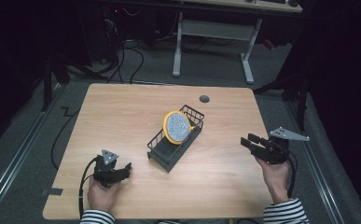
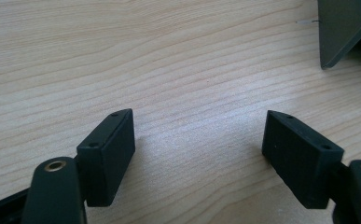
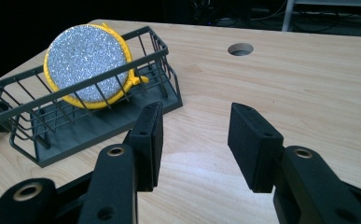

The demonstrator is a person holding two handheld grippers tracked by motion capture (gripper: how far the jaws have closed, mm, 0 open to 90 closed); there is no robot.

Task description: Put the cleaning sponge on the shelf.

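A round disc (image 1: 177,127) with a yellow rim and a speckled, glittering grey face stands on edge inside a dark wire rack (image 1: 162,151) near the middle of the worktop (image 1: 122,116). The disc leans against the rack's long rail, tilted, its small yellow handle tab pointing into the rack; the right gripper view shows the same disc (image 3: 86,65) behind the rack's bars (image 3: 24,121). The left gripper (image 1: 128,166) rests low at the near left, fingers (image 2: 108,154) spread wide over bare wood, apart from the rack. The right gripper (image 1: 245,141) is held at the near right, fingers (image 3: 255,144) likewise parted and empty. The worktop is pale wood grain with a round cable hole (image 1: 204,99) at its far edge. Beyond it lie grey floor, loose cables and a white desk frame (image 1: 213,32) in a dark room.
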